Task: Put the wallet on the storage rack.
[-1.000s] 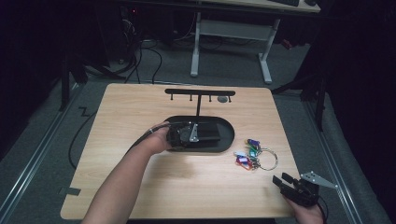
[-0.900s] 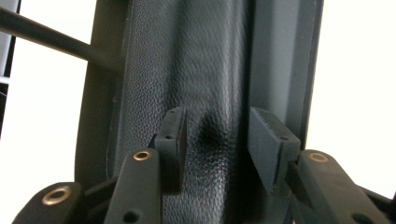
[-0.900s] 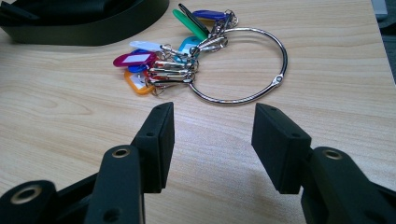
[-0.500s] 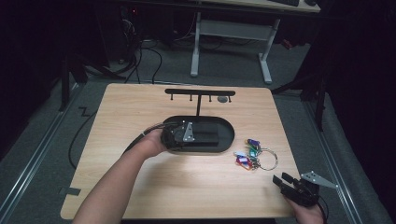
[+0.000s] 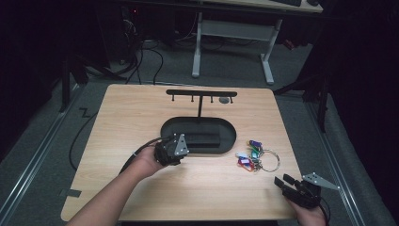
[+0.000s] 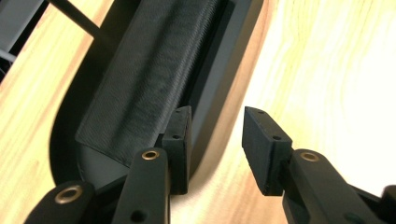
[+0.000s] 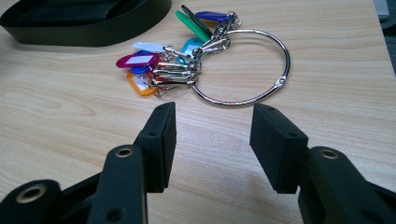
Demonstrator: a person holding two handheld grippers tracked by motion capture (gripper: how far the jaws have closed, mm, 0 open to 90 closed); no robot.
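1. Step in hand: the left tongs (image 6: 217, 135) are settling onto the near rim of the tray (image 5: 233, 136). One jaw stands inside it beside the black pad (image 6: 149, 70), the other outside over the tabletop (image 5: 211, 188).
2. Their jaws have just been closing with the rim between them, but a gap shows on both sides, so there is no grip yet.
3. The right tongs (image 7: 212, 135) hover low over the tabletop, parted and empty.
4. The keys (image 7: 173, 70) lie flat just ahead of the right tongs, with the ring toward their right jaw and the tags toward the tray.
5. Next, probably: close the left tongs on the rim to steady the tray, then move the right tongs forward and nip the thin ring.
6. The hook bar (image 5: 201, 92) stands beyond the tray, a likely place for the ring.
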